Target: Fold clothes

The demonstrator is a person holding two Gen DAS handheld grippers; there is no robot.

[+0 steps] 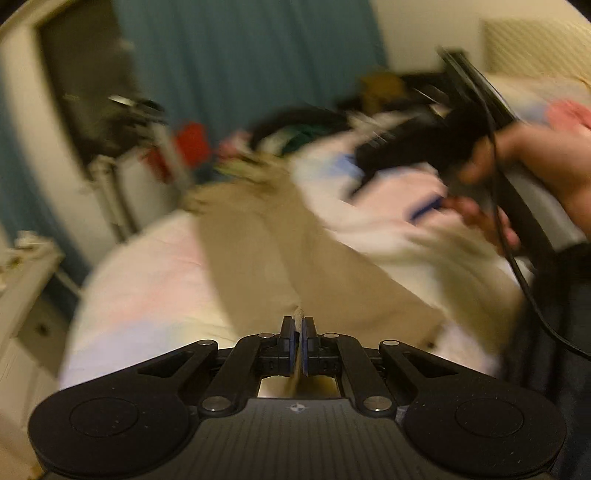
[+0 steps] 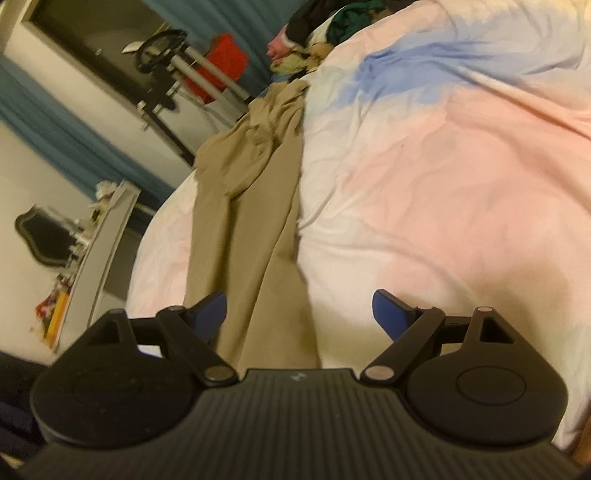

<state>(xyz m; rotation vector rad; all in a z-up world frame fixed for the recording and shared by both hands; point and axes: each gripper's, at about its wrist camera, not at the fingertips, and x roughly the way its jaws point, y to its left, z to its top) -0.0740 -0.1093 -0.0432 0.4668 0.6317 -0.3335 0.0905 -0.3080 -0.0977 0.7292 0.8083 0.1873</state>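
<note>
Tan trousers [image 1: 266, 254] lie lengthwise on a bed with a pale pink, white and blue cover [image 1: 147, 280]. My left gripper [image 1: 299, 328] is shut on the near hem of the trousers; a bit of tan cloth pokes up between its fingers. In the right wrist view the same trousers [image 2: 251, 221] stretch away from me, and my right gripper [image 2: 299, 310] stands open just above the near end, one blue finger [image 2: 212, 308] on each side. In the left wrist view a person's hand [image 1: 535, 177] holds the right gripper's black body [image 1: 424, 144], blurred by motion.
A heap of mixed clothes [image 2: 317, 33] lies at the far end of the bed. Beyond it hang teal curtains [image 1: 240, 55], with a red box [image 2: 225, 59] and a metal stand. A white shelf unit [image 2: 99, 251] with small items stands left of the bed.
</note>
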